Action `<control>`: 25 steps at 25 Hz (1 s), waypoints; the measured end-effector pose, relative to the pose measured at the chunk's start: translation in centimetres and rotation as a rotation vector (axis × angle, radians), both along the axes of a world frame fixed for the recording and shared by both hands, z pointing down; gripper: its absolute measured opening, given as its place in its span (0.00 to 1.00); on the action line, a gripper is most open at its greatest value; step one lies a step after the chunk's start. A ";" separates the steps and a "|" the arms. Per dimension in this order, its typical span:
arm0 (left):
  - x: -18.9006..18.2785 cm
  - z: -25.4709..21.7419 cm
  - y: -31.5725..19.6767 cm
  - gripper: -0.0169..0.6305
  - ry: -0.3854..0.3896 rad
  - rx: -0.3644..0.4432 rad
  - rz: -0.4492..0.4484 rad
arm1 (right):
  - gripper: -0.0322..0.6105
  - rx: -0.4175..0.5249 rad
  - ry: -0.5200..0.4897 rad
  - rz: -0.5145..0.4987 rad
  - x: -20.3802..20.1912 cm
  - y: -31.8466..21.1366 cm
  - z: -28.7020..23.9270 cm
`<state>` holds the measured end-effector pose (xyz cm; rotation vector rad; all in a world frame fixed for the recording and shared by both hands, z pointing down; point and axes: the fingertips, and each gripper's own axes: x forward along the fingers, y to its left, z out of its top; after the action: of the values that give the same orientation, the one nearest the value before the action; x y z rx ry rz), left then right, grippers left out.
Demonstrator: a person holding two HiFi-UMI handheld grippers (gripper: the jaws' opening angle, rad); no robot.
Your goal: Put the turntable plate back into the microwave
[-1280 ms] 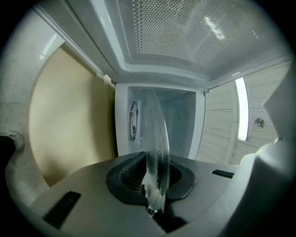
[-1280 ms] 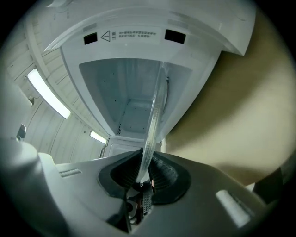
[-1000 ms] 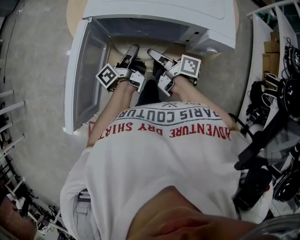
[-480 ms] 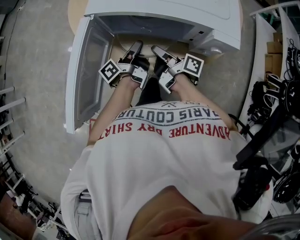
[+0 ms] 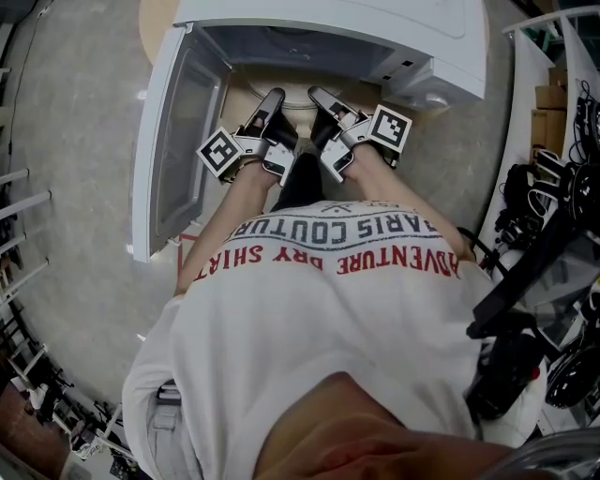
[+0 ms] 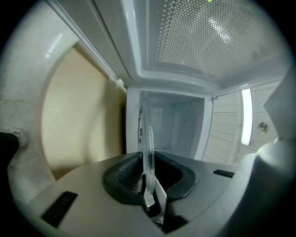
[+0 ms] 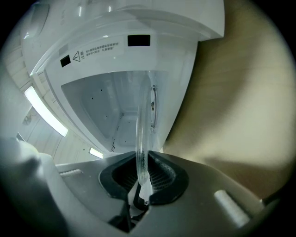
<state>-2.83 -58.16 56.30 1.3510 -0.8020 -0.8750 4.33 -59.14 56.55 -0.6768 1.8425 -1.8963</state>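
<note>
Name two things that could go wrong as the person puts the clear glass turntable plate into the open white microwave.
The left gripper and right gripper each pinch only the thin rim of the clear glass turntable plate; it might slip. The plate sits at the opening of the white microwave, so its edge could knock the frame or the open door.

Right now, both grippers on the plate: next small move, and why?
Probably ease the plate forward into the microwave, kept level: left gripper and right gripper each clamp its rim, the door stands open, and the cavity lies straight ahead.
</note>
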 end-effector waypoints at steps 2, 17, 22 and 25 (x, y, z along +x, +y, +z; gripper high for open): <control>0.3 -0.2 0.5 0.10 -0.005 -0.002 0.005 | 0.10 0.003 -0.002 0.003 0.1 -0.1 -0.1; 0.5 0.6 0.5 0.09 0.003 -0.036 -0.006 | 0.11 0.021 0.042 -0.007 0.3 -0.7 0.3; 0.5 0.4 -0.6 0.09 -0.014 -0.032 -0.002 | 0.11 0.025 0.012 -0.022 0.1 0.0 0.2; 0.6 0.3 -1.6 0.09 -0.015 -0.025 0.000 | 0.11 0.024 0.015 -0.030 0.2 0.1 0.2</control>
<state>-2.24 -59.75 56.61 1.3367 -0.8218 -0.8530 4.52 -59.00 56.79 -0.6613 1.8921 -1.8890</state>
